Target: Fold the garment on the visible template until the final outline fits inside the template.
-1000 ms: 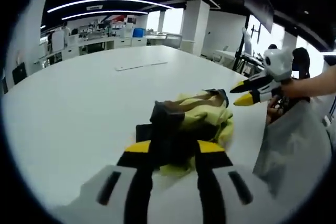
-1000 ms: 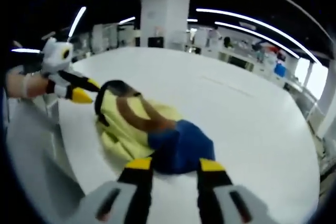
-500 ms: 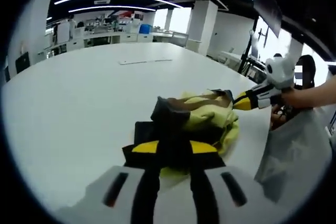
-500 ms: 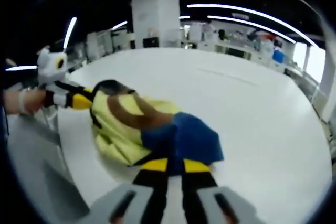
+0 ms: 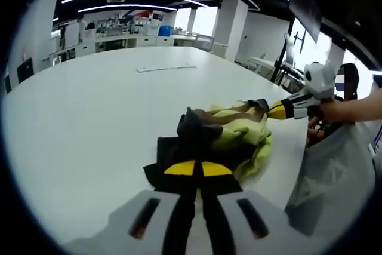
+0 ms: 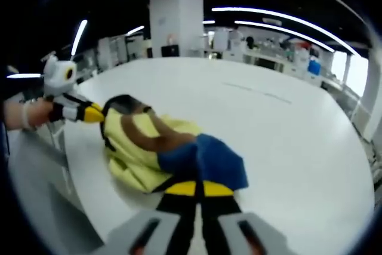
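Your left gripper [image 5: 197,170] has its jaws pressed together on the near dark edge of the garment [image 5: 224,135], the yellow tips meeting with cloth pinched between them. Your right gripper [image 6: 196,189] does the same at its own end: jaws drawn tight on the blue part of the garment [image 6: 173,153], with no gap showing between the tips.

Each view gives you something the other lacks. In the left gripper view the cloth reads as dark near the jaws, then brown and pale yellow beyond, bunched into a low heap near the right edge of the white worktop [image 5: 89,106]. The right gripper [image 5: 280,109] comes in from the right with its yellow tip at the far end of the heap, touching the cloth by the dark collar band; a hand [image 5: 325,108] holds it. A thin pale strip [image 5: 166,68] lies far off on the worktop, well apart from the garment.

In the right gripper view the same garment shows its blue panel nearest the jaws, a brown band across the middle and yellow cloth spreading to the left. The left gripper [image 6: 89,111] enters from the left, its yellow tip against the dark rim at the far left end of the cloth, with a hand [image 6: 24,113] behind it. The worktop [image 6: 286,129] stretches away white to the right. Whether a template outline lies under the cloth you cannot tell from either view.
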Demonstrator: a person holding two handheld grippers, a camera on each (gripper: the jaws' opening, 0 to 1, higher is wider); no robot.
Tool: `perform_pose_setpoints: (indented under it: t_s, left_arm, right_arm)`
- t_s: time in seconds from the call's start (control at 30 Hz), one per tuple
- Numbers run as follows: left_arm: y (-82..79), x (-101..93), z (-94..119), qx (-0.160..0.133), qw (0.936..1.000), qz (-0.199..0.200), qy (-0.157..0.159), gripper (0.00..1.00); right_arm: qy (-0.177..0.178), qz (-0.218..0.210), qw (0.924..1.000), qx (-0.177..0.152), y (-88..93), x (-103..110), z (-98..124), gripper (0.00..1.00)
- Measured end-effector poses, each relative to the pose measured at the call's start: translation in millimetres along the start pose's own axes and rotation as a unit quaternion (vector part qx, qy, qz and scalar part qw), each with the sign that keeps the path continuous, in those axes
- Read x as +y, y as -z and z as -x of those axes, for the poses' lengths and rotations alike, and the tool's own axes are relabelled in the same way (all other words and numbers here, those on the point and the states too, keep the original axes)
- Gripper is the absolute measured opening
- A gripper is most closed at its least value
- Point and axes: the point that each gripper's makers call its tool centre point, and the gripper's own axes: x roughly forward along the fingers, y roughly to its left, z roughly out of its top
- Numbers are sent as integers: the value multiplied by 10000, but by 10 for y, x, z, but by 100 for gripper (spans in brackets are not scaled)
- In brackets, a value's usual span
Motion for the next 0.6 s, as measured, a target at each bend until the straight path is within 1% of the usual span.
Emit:
perform_pose_setpoints:
  t_s: [0.1, 0.3, 0.33, 0.37, 0.4, 0.47, 0.6]
  left_arm:
    - [-80, 17, 55, -51, 9999, 88, -7, 0]
    - [-341, 169, 251, -414, 9987, 287, -59, 0]
    - [-382, 163, 283, -489, 9982, 335, -44, 0]
    - [-429, 158, 327, -600, 9972, 436, 10, 0]
    - [-421, 190, 351, -614, 9971, 458, 1, 0]
    - [-467, 224, 414, -686, 9964, 492, -26, 0]
    - [-624, 269, 557, -909, 9944, 544, -42, 0]
  right_arm:
    - [83, 144, 9998, -99, -114, -89, 86, 0]
    - [241, 365, 9986, -309, -289, -173, 274, 0]
    - [241, 378, 9984, -330, -307, -180, 300, 0]
    - [244, 361, 9983, -390, -365, -196, 339, 0]
    - [248, 337, 9981, -452, -402, -201, 369, 0]
    - [302, 350, 9973, -565, -488, -231, 455, 0]
    - [327, 311, 9956, -823, -656, -272, 626, 0]
